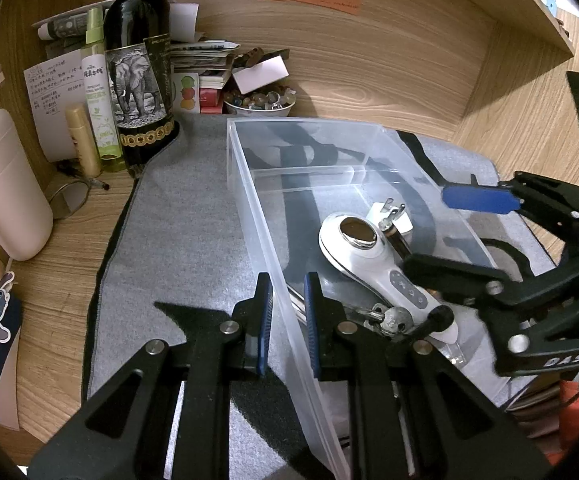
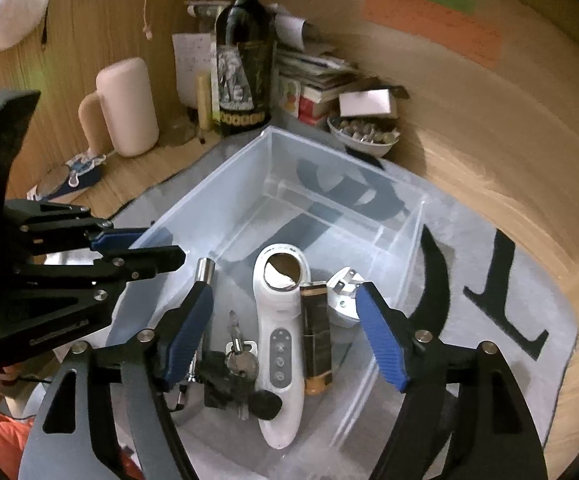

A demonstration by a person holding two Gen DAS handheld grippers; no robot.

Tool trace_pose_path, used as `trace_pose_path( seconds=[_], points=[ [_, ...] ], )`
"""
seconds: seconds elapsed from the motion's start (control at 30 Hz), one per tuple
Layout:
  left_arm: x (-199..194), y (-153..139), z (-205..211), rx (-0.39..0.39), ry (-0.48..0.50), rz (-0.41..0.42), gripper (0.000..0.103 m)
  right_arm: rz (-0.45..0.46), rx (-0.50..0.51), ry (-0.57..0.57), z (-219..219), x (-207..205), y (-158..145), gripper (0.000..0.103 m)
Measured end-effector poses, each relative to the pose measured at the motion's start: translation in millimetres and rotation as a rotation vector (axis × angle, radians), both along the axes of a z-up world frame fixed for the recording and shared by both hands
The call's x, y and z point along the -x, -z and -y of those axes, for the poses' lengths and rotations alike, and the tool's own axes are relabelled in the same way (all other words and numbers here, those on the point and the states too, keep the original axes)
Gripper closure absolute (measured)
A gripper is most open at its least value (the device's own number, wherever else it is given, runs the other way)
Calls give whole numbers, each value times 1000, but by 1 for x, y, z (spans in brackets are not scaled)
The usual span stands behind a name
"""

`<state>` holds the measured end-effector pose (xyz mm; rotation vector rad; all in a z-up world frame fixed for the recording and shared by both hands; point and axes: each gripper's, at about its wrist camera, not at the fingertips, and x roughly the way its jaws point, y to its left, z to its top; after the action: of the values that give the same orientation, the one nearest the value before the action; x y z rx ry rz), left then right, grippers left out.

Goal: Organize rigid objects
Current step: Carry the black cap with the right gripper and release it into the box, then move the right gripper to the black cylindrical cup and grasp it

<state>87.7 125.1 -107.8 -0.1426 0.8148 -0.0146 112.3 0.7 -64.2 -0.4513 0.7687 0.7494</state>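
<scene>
On the bench at ten o'clock, a wine bottle (image 1: 137, 64) and a pink jar (image 1: 3, 184) crowd the grey mat's (image 1: 177, 216) far edge. The left tongs (image 1: 287, 320) are clamped on the near-left wall of the clear bin (image 1: 249, 200), one pad on each side. Inside the bin, a white handheld device (image 2: 279, 340) lies lengthwise with keys (image 2: 239, 356) touching its left side and a brown tube (image 2: 316, 340) on its right. The right tongs (image 2: 285, 332) hang spread wide above them, gripping nothing; the bin's far compartments lie bare toward twelve o'clock.

Wood desk (image 1: 49, 280), wood-panel walls (image 1: 369, 60), grey mat (image 1: 177, 220)
</scene>
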Motion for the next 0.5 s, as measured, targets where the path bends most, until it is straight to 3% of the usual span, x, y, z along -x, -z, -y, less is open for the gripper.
trace_pose_path(
  seconds=[0.2,0.5],
  points=[
    [0,0,0,-1,-1,0,88,29,-35,50,22,3,-10,24],
    [1,0,-2,-1,-11,-2,88,57,-68,165,69,7,-20,22]
  ],
)
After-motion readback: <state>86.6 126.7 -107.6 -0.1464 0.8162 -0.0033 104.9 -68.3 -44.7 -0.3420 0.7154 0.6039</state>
